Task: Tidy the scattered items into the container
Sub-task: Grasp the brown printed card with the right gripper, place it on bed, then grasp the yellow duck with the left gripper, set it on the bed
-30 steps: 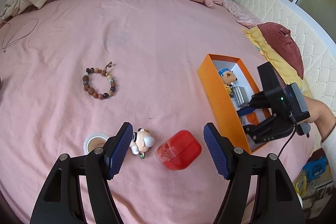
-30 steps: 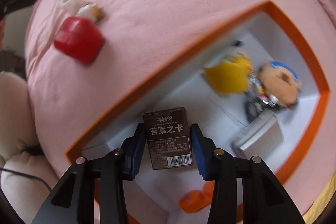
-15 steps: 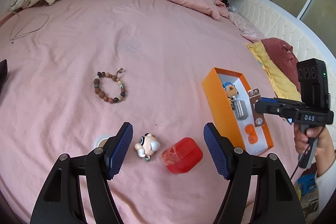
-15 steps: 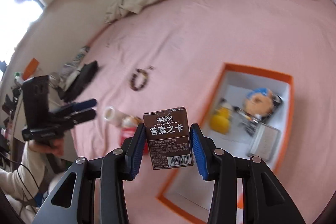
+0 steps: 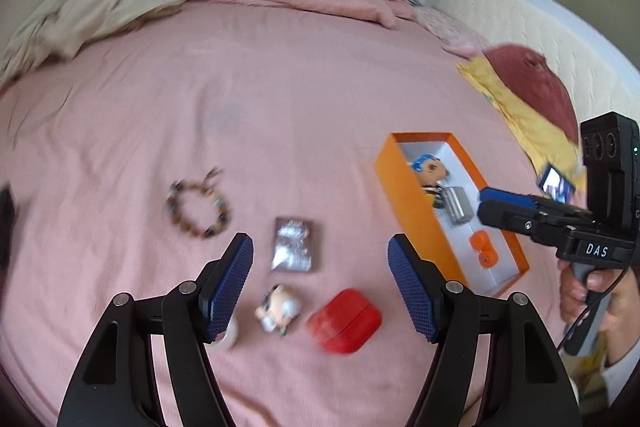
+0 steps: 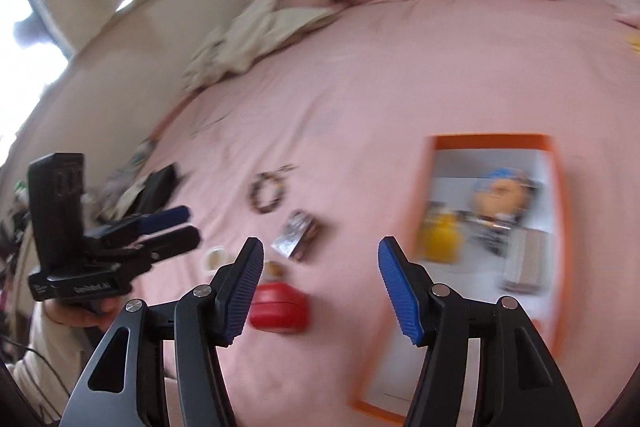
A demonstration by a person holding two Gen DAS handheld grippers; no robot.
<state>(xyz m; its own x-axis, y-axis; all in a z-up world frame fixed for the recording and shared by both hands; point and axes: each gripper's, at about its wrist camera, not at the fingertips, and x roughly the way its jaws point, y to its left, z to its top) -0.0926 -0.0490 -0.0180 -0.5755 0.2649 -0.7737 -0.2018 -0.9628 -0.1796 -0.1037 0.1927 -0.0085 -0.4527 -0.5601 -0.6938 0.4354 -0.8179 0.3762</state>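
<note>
Both my left gripper [image 5: 320,291] and right gripper [image 6: 320,291] are wide open and hold nothing. The card box [image 5: 296,249] lies flat on the pink bed [image 5: 280,99], well apart from the orange box [image 5: 404,195].

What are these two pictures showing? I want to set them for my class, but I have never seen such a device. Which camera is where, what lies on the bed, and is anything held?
A person holds a two-fingered hand tool in each hand; each carries a fisheye camera looking along its fingers. One picture comes from the left gripper, the other from the right gripper. Both are open and hold nothing. On the pink bed lie a bead bracelet, a dark card box, a small figurine, a red case and a small white cup. The orange box already holds a blue-haired doll.
</note>
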